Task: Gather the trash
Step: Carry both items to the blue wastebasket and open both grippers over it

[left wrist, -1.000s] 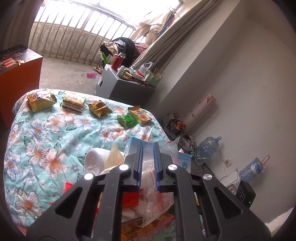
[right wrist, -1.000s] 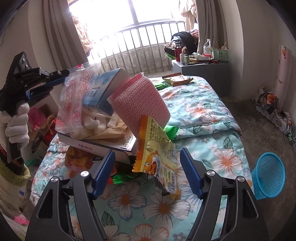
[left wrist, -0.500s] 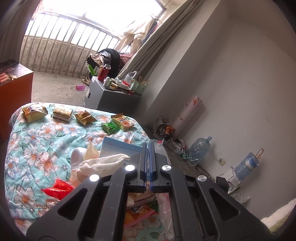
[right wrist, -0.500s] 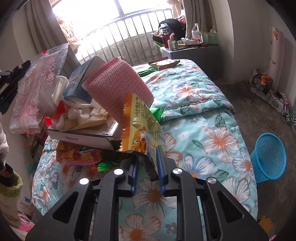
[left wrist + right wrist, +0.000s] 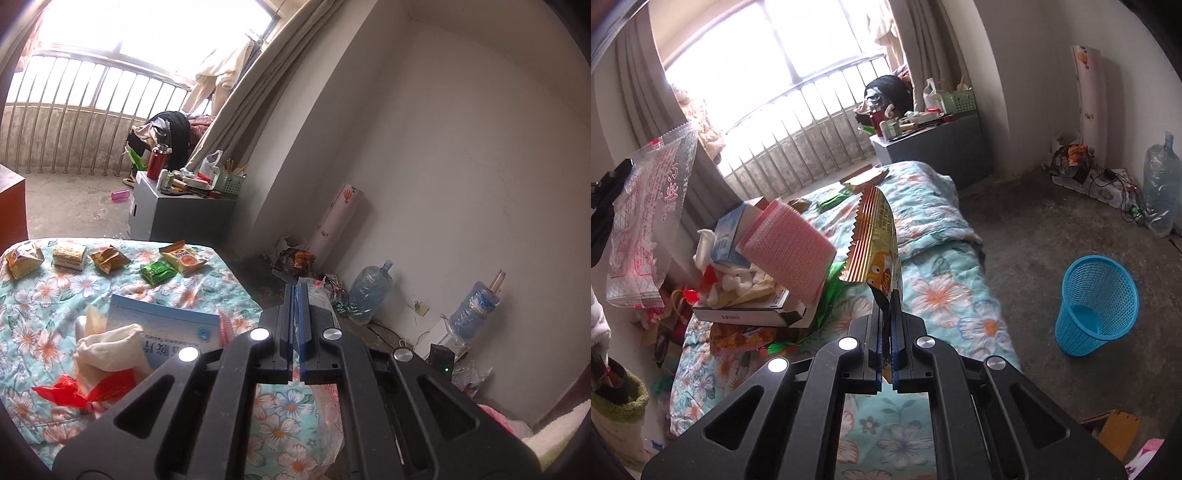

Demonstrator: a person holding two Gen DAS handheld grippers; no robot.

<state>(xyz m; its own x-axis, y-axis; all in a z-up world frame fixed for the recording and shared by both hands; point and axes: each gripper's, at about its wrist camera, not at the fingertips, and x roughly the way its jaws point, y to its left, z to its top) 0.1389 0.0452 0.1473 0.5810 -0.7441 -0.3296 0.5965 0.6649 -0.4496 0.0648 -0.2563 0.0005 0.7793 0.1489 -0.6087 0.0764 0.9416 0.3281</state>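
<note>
Clenched, your right gripper (image 5: 885, 325) pinches the snack wrapper (image 5: 875, 243) and your left gripper (image 5: 295, 314) the clear bag (image 5: 646, 221), both lifted for the blue basket (image 5: 1097, 299) beside the bed (image 5: 942, 229).

Walls (image 5: 443, 147): plain white.
Floor (image 5: 1034, 229): bare grey concrete.
Window (image 5: 768, 55): barred, glaring daylight.
Curtains (image 5: 258, 92): beige.
Bed (image 5: 923, 221): floral quilt.
Cabinet (image 5: 177, 214): grey, cluttered.

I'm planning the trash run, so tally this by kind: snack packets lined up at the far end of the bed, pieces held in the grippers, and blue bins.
Snack packets in the row: 5
Held pieces: 2, clear plastic bag, snack wrapper
Blue bins: 1
Total: 8
</note>
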